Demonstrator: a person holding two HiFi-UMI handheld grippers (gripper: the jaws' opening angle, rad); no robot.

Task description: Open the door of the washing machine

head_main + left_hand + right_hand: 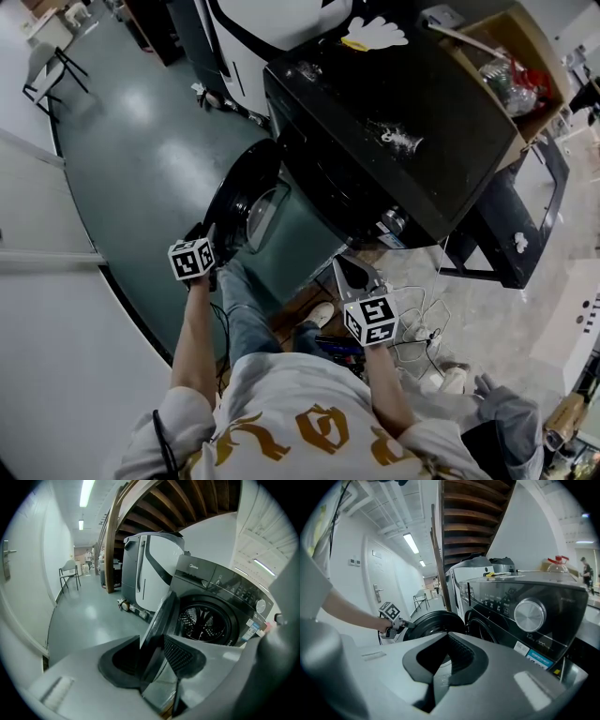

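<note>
The washing machine (375, 122) is a glossy black box with a silver dial (529, 615) on its sloping panel. Its round door (159, 620), a dark rim around a clear glass bowl, stands swung wide open. The left gripper (152, 660) is clenched on that rim: the door's free edge runs up between the two dark pads (185, 656), which are ribbed, and both press on it. Just right of these jaws the perforated metal drum (204, 620) lies exposed. To their left a smooth grey-green floor (89, 616) stretches bare toward a white wall, and ahead of them, past the door, stands a rounded white appliance (150, 578). The right gripper (447, 637) hangs free with its pads pressed together on nothing. The door is ahead of these jaws and slightly left, apart from them, and the machine's front panel is close on their right.
</note>
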